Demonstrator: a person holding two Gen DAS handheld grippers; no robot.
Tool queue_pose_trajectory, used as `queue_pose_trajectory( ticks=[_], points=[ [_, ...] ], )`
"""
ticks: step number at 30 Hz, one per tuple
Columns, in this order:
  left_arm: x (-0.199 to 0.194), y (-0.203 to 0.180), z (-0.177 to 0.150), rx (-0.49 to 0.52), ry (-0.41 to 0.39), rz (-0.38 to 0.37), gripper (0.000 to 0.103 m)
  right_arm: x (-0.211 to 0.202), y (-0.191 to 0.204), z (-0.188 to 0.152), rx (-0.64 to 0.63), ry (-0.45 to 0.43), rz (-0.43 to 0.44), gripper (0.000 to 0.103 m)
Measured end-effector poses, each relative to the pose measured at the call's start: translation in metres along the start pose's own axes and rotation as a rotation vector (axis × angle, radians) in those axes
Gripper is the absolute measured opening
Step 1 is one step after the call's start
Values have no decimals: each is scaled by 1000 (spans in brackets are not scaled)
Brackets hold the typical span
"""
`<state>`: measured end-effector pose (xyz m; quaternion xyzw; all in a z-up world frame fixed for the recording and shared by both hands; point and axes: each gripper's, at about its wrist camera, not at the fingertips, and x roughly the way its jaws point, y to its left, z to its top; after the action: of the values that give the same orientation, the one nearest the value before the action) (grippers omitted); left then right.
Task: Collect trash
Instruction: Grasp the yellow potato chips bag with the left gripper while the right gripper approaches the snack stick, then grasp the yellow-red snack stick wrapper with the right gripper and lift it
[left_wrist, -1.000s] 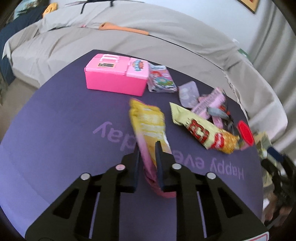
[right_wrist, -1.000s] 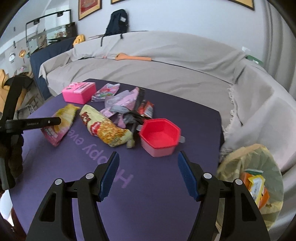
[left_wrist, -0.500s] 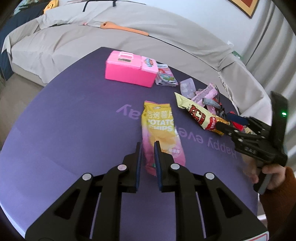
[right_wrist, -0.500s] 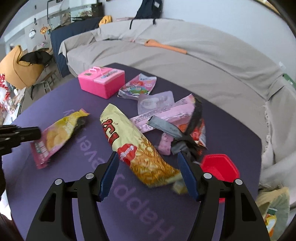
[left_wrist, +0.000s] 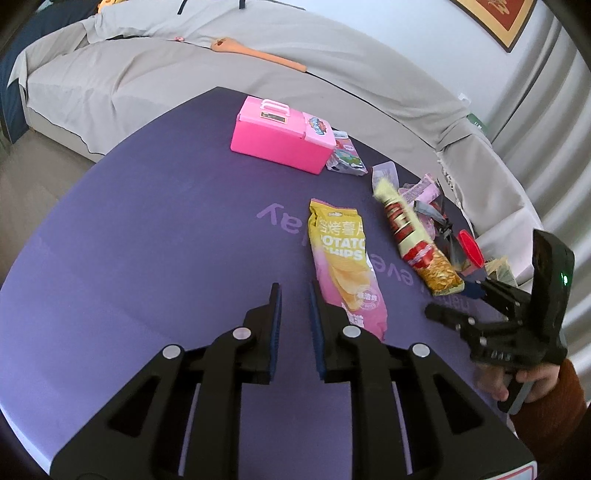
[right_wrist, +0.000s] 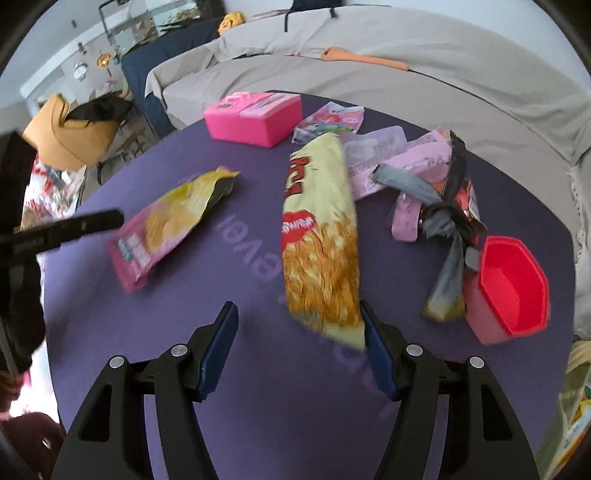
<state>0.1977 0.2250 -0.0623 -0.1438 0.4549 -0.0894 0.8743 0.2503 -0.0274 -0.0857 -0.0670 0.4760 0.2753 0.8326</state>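
Right now, going L to R across the purple table (left_wrist: 147, 258): my left gripper (left_wrist: 294, 295) sits low over bare mat, fingers nearly together w/ a narrow gap and nothing between them. They've just eased apart a touch. Potato chips bag (left_wrist: 341, 262), yellow top and pink bottom, lies flat just beside the right finger, its pink end next to that fingertip but not pinched.

Further back, a pink box (left_wrist: 279, 136) w/ a handle stands on the mat, and a small colourful wrapper (left_wrist: 345, 158) touches its right end. Right of the chips bag is the long yellow snack bag (left_wrist: 417, 240) w/ red print, lying lengthwise, blurred in both views. Behind and right of it is a heap of pink wrappers (right_wrist: 399, 166) and grey and black wrappers (right_wrist: 439, 206), piled and overlapping. A red hexagonal cup (right_wrist: 511, 280) sits at the right end of that heap, near the table edge, tipped toward me in the right wrist view.

My right gripper (right_wrist: 299, 332) hangs over the near end of the snack bag, fingers spread wide. The bag's near end lies between them, close by the right finger; can't tell if it touches. Beige-covered sofa (left_wrist: 184, 74) curves behind the table. Far right, off the table edge, a bag w/ packaging inside (right_wrist: 576, 413) shows partly.
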Motion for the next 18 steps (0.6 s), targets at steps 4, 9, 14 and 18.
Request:
queue_pose_trajectory(
  ticks=[4,9,14,18],
  points=[
    [-1,-2,0,1,-4,-5,22,-14,5,-3,-25,-40,-73,62],
    [-3,1,-1,-3,-6,4,25,-35,15,10,-98,-145,-139,62],
    [-3,3,0,-8,-1,12,26,-10,17,43,-107,-112,-127,62],
    [-3,4,-1,-5,2,-4,27,21,7,64,-52,-60,-131,60]
  ],
)
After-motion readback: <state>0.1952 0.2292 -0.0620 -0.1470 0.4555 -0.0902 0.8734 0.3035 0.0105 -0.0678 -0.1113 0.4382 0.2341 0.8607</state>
